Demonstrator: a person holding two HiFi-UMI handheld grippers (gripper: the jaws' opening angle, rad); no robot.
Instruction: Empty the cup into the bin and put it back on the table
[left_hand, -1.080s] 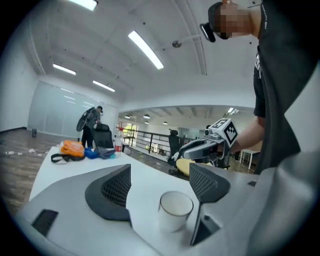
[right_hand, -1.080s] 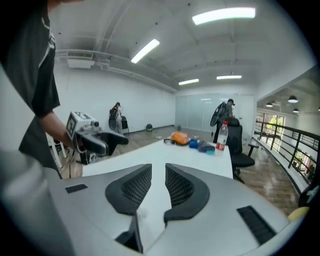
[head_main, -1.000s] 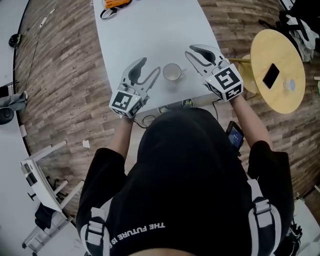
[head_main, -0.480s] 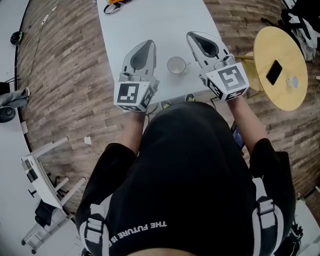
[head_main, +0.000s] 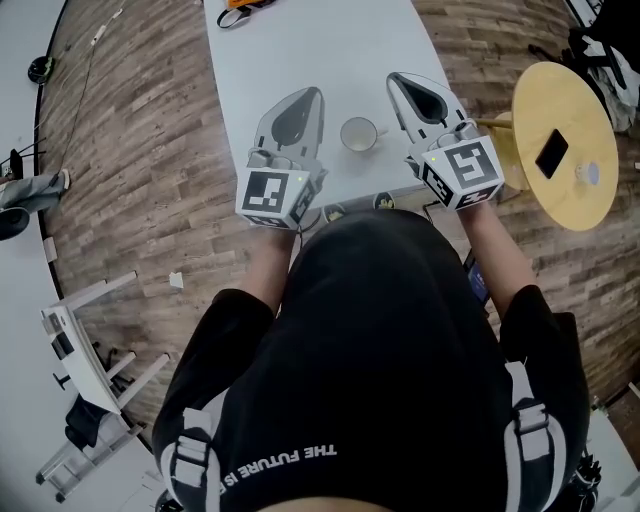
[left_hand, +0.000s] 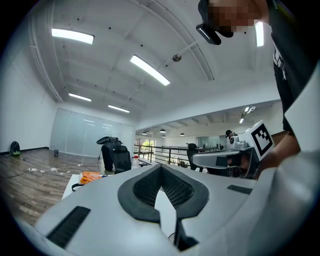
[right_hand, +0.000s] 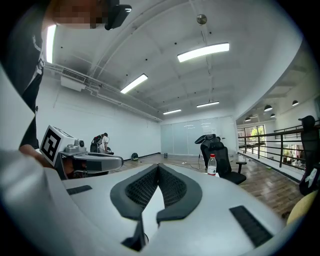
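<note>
A small white cup (head_main: 358, 134) stands upright on the white table (head_main: 300, 50) near its front edge, between my two grippers and touched by neither. My left gripper (head_main: 308, 97) hovers left of the cup, jaws shut on nothing. My right gripper (head_main: 402, 80) hovers right of it, also shut and empty. Both point level, away from the person. In the left gripper view the pads of the left gripper (left_hand: 161, 167) meet, and the right gripper (left_hand: 225, 159) shows beside it. In the right gripper view the right gripper (right_hand: 158, 167) is likewise shut. The cup is hidden in both gripper views.
A round wooden side table (head_main: 575, 110) with a dark phone (head_main: 551, 153) stands to the right. An orange item (head_main: 240, 4) lies at the table's far end. A white folded frame (head_main: 90, 370) lies on the wood floor at left. An office chair (right_hand: 220, 150) stands beyond.
Both grippers have shut from open and risen above the table, tipping up to point level. The cup has stayed where it was.
</note>
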